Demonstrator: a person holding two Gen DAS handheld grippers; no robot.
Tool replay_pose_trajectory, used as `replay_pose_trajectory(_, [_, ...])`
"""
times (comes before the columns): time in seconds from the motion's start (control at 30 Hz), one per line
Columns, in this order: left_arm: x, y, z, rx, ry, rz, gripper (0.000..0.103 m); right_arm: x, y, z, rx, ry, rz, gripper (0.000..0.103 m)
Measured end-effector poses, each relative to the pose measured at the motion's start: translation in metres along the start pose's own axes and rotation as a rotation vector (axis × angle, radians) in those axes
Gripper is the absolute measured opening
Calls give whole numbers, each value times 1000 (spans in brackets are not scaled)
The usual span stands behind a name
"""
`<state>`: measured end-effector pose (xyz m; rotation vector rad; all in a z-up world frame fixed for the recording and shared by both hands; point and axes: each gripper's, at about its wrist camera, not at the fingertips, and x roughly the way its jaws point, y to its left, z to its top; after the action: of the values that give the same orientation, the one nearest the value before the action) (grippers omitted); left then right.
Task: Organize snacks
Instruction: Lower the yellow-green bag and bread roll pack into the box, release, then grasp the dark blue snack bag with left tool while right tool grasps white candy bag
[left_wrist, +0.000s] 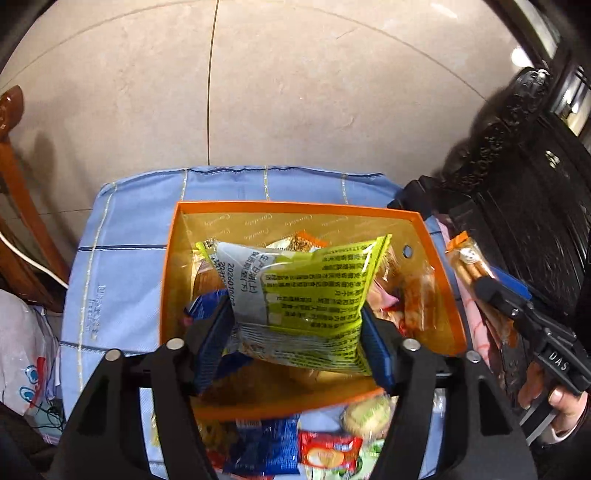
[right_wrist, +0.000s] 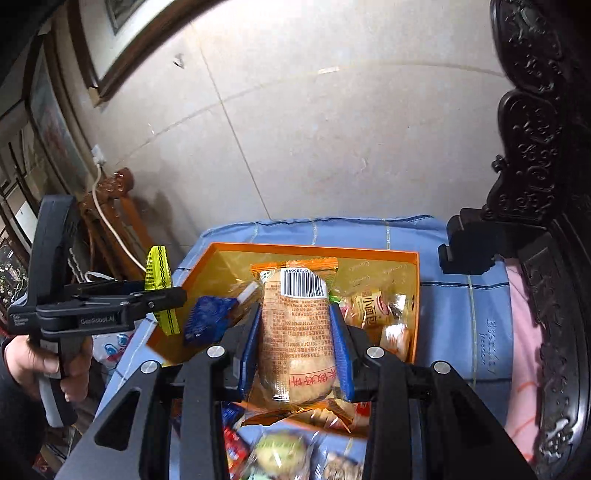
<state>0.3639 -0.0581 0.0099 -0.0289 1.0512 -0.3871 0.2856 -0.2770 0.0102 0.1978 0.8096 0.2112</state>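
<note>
Snacks over orange box (left_wrist: 439, 295): green-yellow packet (left_wrist: 306, 295) between left gripper (left_wrist: 295, 343) pads, grip unclear; right gripper (right_wrist: 295, 343) clamped on brown packet (right_wrist: 295, 332).

Blue checked cloth (left_wrist: 122, 266) under everything, beige tiled floor (left_wrist: 295, 92), dark carved wooden furniture (right_wrist: 535, 155) at right, white cable (right_wrist: 110, 221), framed pictures (right_wrist: 55, 122) leaning at left

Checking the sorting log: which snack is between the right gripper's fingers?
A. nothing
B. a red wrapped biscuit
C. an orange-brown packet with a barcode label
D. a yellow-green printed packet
C: in the right wrist view the right gripper is shut on the orange-brown packet, whose barcode label faces up, above the orange tray.
</note>
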Motion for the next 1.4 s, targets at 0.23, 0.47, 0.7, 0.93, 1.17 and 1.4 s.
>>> replay_pose_trajectory(0.23, [41, 10, 7, -54, 73, 53, 85, 42, -16, 0, 96, 14, -43, 83])
replay_pose_trajectory(0.47, [35, 16, -2, -43, 86, 91, 93, 36, -18, -23, 135, 37, -19, 86])
replay_pose_trajectory(0.7, [11, 20, -26, -52, 89, 103, 93, 5, -14, -51, 138, 62, -22, 88])
replay_pose_trajectory(0.93, [-15, 26, -69, -66, 110, 119, 93, -27, -11, -87, 119, 103, -68, 90])
replay_pose_trajectory(1.17, [-17, 47, -126, -121, 191, 139, 94, -20, -22, -140, 87, 232, -228, 90])
replay_pose_trajectory(1.4, [-18, 59, -172, -163, 262, 163, 94, 28, -21, -174, 23, 347, -301, 90])
